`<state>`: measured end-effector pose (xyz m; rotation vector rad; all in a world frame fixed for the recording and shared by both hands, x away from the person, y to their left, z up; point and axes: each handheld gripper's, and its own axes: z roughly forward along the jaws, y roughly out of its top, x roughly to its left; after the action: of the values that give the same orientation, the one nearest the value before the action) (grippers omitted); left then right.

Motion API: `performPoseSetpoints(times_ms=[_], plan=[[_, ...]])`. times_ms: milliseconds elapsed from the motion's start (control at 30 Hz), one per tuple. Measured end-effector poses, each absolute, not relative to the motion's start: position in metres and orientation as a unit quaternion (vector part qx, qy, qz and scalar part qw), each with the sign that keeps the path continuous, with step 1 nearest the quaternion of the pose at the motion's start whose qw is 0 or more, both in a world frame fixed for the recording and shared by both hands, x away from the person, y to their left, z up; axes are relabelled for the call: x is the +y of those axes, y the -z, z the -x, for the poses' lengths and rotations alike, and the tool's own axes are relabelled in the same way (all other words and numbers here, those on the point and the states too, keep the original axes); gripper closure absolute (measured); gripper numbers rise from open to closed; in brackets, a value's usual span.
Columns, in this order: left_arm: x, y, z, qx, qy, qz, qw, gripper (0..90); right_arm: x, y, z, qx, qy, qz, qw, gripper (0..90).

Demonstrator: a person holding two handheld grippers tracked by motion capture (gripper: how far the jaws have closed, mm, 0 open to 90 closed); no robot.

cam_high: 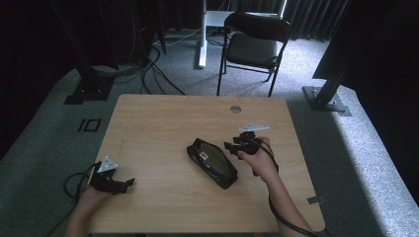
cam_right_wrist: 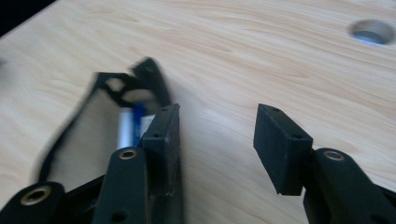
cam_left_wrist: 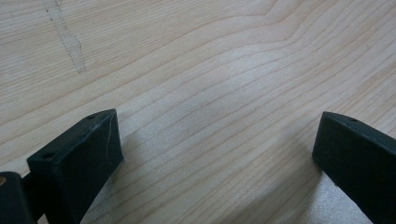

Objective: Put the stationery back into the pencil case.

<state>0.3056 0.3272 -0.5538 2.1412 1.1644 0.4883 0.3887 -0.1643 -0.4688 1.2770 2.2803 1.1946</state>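
A black zip pouch [cam_high: 212,163] lies slantwise at the middle of the wooden table [cam_high: 158,123]. My right gripper [cam_high: 230,146] hovers just right of the pouch's far end, open, with bare wood between its jaws. In the right gripper view that gripper [cam_right_wrist: 217,128] has the pouch [cam_right_wrist: 152,77] to the left of its left jaw; the pouch gapes, with something white and blue [cam_right_wrist: 128,126] inside. My left gripper [cam_high: 129,182] rests near the table's front left, apart from the pouch. In the left gripper view its jaws [cam_left_wrist: 217,133] stand wide open over bare wood.
A round cable hole [cam_high: 235,109] sits near the table's far edge, also seen in the right gripper view [cam_right_wrist: 372,31]. A black folding chair [cam_high: 252,44] stands beyond the table. Cables trail on the floor at the far left.
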Motion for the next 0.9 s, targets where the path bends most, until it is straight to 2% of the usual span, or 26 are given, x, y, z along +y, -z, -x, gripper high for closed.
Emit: performPoseSetpoints(times_ms=[467, 900], plan=[[0.327, 0.554, -0.306, 0.444, -0.186, -0.815, 0.322, 1.6, -0.230, 0.500, -0.386, 0.741, -0.395, -0.512, 0.182, 39.7], [0.327, 0.554, -0.306, 0.444, -0.186, -0.815, 0.322, 1.6, -0.269, 0.528, -0.372, 0.699, -0.359, -0.573, 0.236, 31.6]])
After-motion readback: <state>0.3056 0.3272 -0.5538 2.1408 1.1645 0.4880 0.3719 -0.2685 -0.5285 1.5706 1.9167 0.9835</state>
